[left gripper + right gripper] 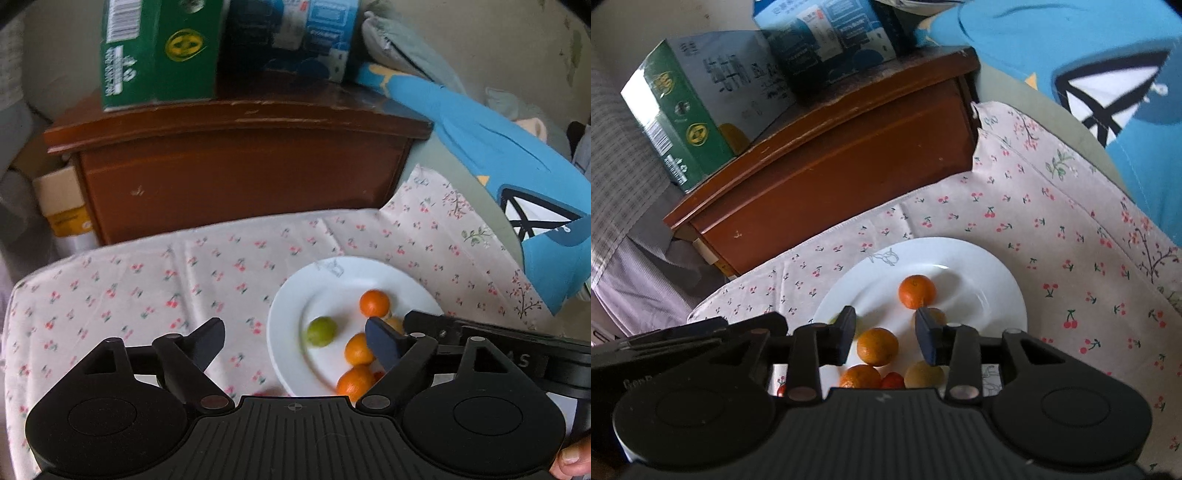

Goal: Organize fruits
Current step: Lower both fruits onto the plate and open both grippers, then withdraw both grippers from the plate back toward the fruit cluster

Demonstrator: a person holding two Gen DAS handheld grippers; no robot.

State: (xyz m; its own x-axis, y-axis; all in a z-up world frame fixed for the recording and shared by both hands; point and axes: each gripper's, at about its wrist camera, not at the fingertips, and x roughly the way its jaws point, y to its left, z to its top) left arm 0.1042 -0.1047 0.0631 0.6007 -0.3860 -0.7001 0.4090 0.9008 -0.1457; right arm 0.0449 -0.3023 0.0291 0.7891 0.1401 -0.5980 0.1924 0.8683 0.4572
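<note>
Left gripper [295, 341] and right gripper [886, 334] fingers spread, empty, above the plate [1004, 306].

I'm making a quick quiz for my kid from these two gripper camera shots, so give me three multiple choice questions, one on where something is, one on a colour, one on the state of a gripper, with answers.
1. Where do the fruits lie?
A. On the white plate
B. On the wooden cabinet
C. On the bare cloth

2. What colour is the fruit nearest the plate's left edge in the left wrist view?
A. Purple
B. Green
C. Black

3. How does the right gripper stand?
A. Shut on an orange
B. Open, holding nothing
C. Shut on the plate rim

Answers:
1 A: the oranges, such as the far orange, sit on the white plate, which rests on the cherry-print cloth.
2 B: the green fruit lies left of the oranges.
3 B: the right gripper has its fingers apart above the near orange, touching nothing.
</note>
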